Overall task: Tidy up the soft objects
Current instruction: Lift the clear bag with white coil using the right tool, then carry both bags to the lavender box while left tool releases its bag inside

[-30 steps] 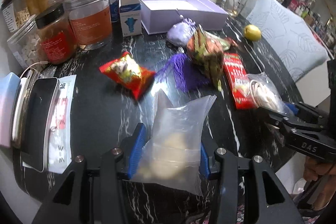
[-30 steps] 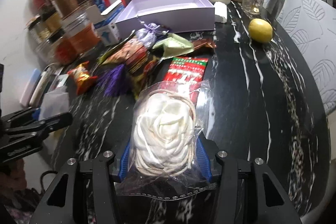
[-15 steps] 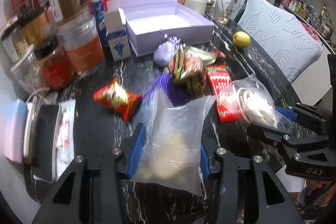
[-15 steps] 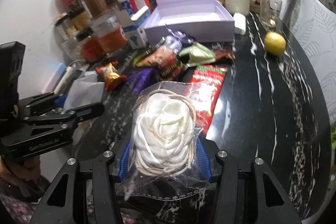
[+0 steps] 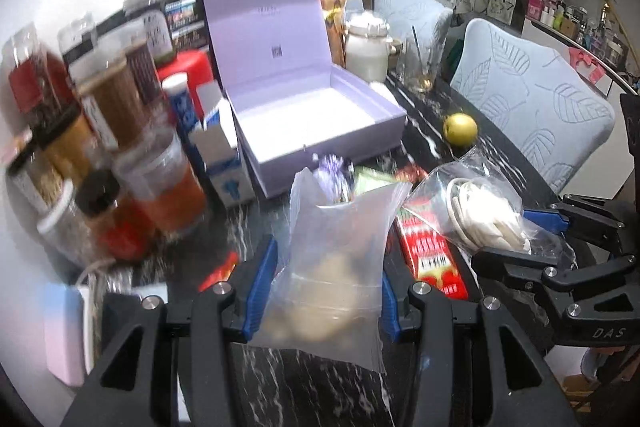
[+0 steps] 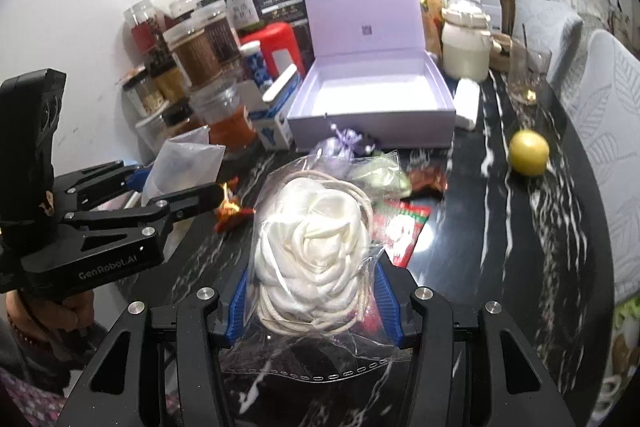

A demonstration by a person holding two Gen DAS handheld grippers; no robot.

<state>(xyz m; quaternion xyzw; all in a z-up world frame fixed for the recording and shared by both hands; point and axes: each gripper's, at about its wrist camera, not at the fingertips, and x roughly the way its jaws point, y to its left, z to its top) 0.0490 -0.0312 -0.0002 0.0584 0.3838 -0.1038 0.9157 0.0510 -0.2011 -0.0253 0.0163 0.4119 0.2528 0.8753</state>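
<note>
A: Left wrist view, item one: left hand-held gripper (image 5: 326, 301) clamped on clear bag (image 5: 334, 267), contents pale, blurred, perhaps dough-like. Both bags now raised off the counter (image 6: 500, 227).

B: Item two: right hand-held gripper (image 6: 312, 301) clamped on bagged white cloth (image 6: 316, 247). Lilac box (image 6: 372, 99) lies open ahead of both, nearer than before; likely next stop. Remaining soft packets (image 6: 384, 177) lie between.

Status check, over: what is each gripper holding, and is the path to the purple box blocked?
Left gripper shut on clear bag of beige lumps. Right gripper shut on clear bag of white fabric. Open lilac box ahead, empty; loose packets lie before it.
</note>
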